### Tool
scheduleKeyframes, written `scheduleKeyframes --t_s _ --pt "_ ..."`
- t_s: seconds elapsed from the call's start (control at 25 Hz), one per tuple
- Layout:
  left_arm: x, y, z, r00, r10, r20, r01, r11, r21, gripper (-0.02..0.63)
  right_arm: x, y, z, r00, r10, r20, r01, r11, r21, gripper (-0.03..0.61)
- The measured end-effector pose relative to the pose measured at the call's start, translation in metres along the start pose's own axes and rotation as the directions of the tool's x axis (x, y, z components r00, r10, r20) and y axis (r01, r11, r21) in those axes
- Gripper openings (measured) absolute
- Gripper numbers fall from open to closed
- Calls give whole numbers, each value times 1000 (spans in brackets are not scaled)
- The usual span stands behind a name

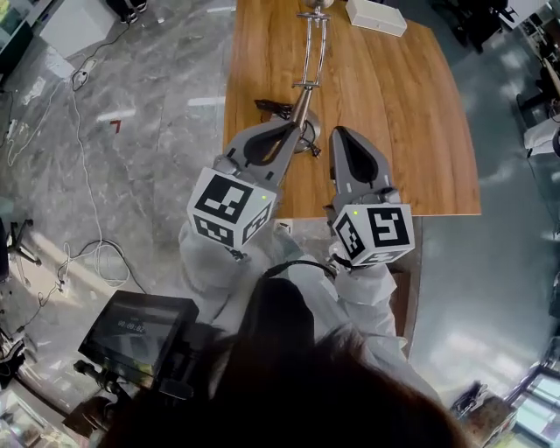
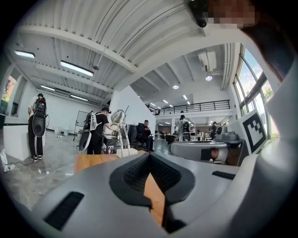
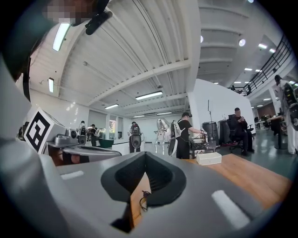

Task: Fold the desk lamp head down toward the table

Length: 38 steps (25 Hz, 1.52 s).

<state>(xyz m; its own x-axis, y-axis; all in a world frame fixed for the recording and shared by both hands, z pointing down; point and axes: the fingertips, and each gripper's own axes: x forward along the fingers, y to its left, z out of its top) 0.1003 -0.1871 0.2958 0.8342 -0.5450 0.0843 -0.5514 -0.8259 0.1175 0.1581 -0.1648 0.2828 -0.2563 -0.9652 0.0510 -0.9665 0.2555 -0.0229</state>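
Grey and pressed fully together with nothing between them, the jaws of the left gripper [image 1: 290, 131] and the right gripper [image 1: 344, 136] are pointing level and side by side by the near edge of the wooden table [image 1: 420, 131], probably readied as a pair, one to brace and one to push. Straight ahead at twelve o'clock the desk lamp [image 1: 312, 52] is standing upright, its lamp head [image 2: 118, 115] sitting high and not yet folded, and a white box [image 1: 376, 16] is lying beyond at one o'clock
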Motion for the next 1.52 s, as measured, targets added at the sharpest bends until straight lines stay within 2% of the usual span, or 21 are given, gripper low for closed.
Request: scheduleKeyframes --t_s 0.12,0.2,0.36,0.44,0.52,0.6,0.68,0.8,0.92,1.04,1.12,1.24,1.36,1.52 --pt "42 24 7 999 38 5 -38 999 -20 2 35 -38 5 999 33 -6 -33 999 -4 2" --pt "63 38 10 999 37 -6 -37 999 -26 2 56 -57 8 999 48 -14 -48 999 -5 2" --pt "80 55 -1 998 -36 -59 31 997 -72 2 84 -75 4 993 101 -56 -100 995 13 2" --pt "85 58 -15 990 -92 -107 83 993 -83 3 97 -78 -2 984 159 -81 -157 987 37 3" --pt "89 67 -29 985 -104 -139 94 992 -80 3 109 -76 -11 957 263 -118 -252 962 104 9" --pt "92 76 -43 979 -121 -165 104 988 -111 10 122 -75 -18 922 356 -150 -330 928 175 49" --pt "97 77 -57 964 -176 -200 147 977 -153 106 131 -76 -20 891 420 -171 -383 899 210 95" --pt "105 77 -75 944 -229 -236 188 965 -185 158 144 -77 -19 842 514 -166 -460 843 278 161" --pt "121 84 -90 936 -254 -242 199 953 -229 176 159 -73 -20 775 614 -150 -549 772 321 179" --pt "142 91 -104 924 -276 -265 214 947 -239 179 174 -69 -25 699 701 -143 -627 696 350 179" --pt "149 92 -107 917 -289 -274 224 943 -245 179 179 -66 -26 664 735 -139 -656 661 364 179" --pt "150 90 -108 912 -302 -278 235 939 -251 179 180 -59 -24 627 771 -115 -686 616 387 179" --pt "151 89 -107 910 -304 -281 234 938 -256 179 179 -54 -17 604 793 -72 -710 578 402 178" --pt "153 89 -106 907 -298 -296 230 942 -245 178 180 -50 -10 593 803 -54 -727 563 392 167"
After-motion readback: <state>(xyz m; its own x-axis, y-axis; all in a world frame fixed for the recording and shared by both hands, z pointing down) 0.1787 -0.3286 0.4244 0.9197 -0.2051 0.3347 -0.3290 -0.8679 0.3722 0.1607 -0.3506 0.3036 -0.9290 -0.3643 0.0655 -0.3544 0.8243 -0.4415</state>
